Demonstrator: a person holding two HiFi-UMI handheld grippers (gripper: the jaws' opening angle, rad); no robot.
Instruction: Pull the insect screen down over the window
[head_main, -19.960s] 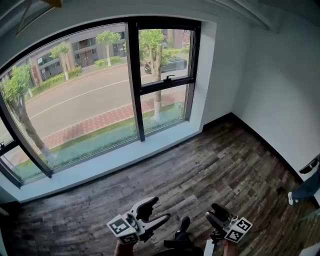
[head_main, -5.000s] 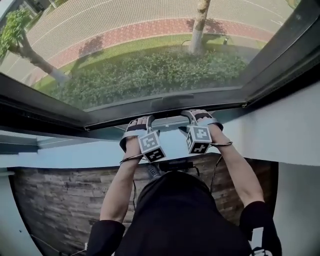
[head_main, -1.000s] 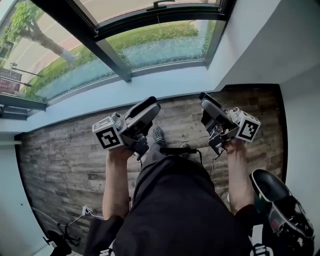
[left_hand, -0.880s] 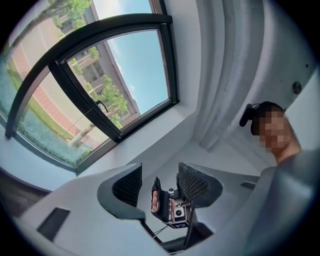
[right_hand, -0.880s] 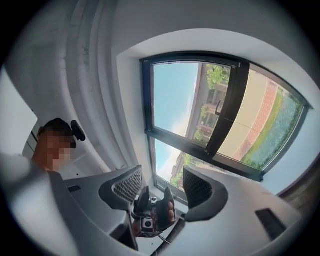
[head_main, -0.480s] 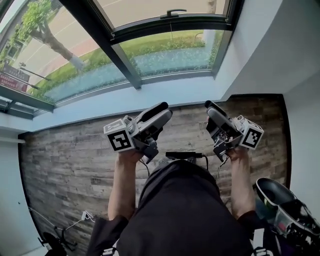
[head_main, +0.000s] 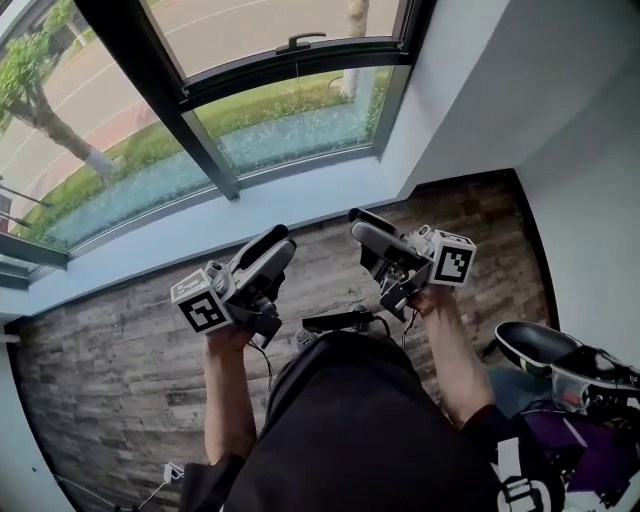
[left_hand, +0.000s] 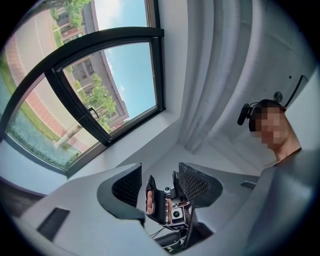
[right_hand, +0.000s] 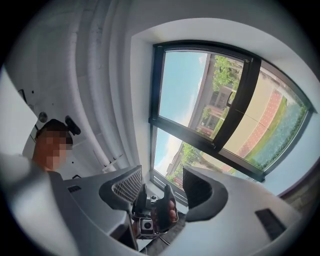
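**Ana:** Start with the head view. What is there?

**Ben:** The window (head_main: 290, 110) is up ahead, with a black frame. A white sill (head_main: 150, 255) runs under it. Then comes the brown wood floor (head_main: 120, 340).

**Ana:** Where is the insect screen?

**Ben:** It goes on that window, but I can't pick out its net on the glass. A small black handle (head_main: 300, 42) sits on the cross bar in the right part.

**Ana:** And the two tools?

**Ben:** The left gripper (head_main: 275, 238) and the right gripper (head_main: 358, 222) are held up side by side over the floor. They are well apart from the window and touch nothing.

**Ana:** Now the left gripper view.

**Ben:** Its jaws stand apart, let go, with nothing caught in them. Through the gap you see the right gripper (left_hand: 167, 207). The window (left_hand: 125, 85) is up on the left.

**Ana:** And the right gripper view?

**Ben:** Same thing. Its jaws are apart and hold nothing. The left gripper (right_hand: 152, 212) shows in the gap. The window (right_hand: 185, 85) is up on the right, with green trees (right_hand: 222, 65) outside.
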